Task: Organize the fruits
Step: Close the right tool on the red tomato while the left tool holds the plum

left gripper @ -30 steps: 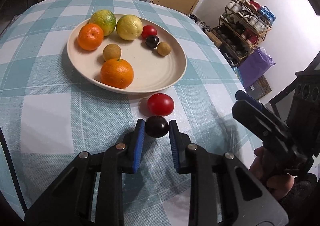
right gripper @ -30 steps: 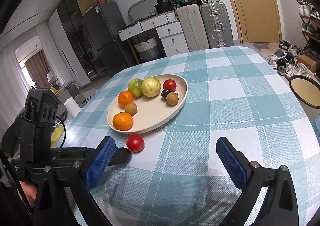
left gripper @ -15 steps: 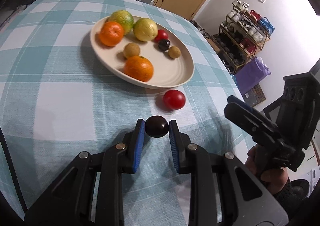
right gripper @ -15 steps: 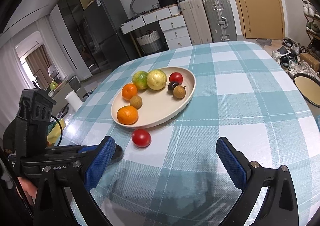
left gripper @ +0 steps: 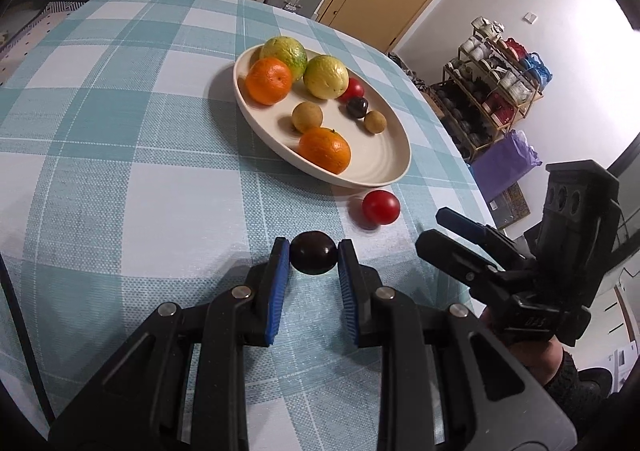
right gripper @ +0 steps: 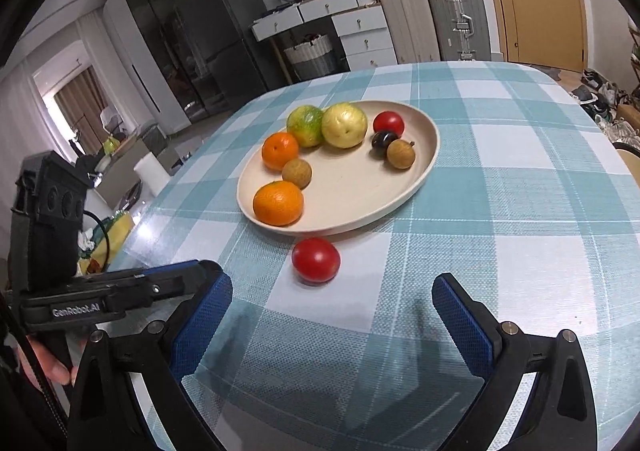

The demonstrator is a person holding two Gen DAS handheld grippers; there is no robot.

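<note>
My left gripper [left gripper: 313, 256] is shut on a dark plum [left gripper: 313, 253] and holds it above the checked tablecloth, short of the plate. A red tomato [left gripper: 381, 206] lies on the cloth just in front of the cream plate [left gripper: 384, 167]; it also shows in the right wrist view [right gripper: 315, 260]. The plate [right gripper: 424, 167] holds two oranges, a green citrus, a yellow fruit, a red tomato, a dark plum and two brown longans. My right gripper [right gripper: 332, 311] is open and empty, hovering near the loose tomato. The left gripper's body [right gripper: 120, 291] shows at the left of the right wrist view.
The table's right edge [left gripper: 460, 155] drops off close to the plate. A shoe rack [left gripper: 496, 91] and purple bag stand beyond it. Suitcases [right gripper: 436, 15], drawers and a fridge stand behind the table.
My left gripper has lifted and drawn back with the plum, so the plate and the tomato look farther away. The right gripper has moved closer to the loose tomato.
</note>
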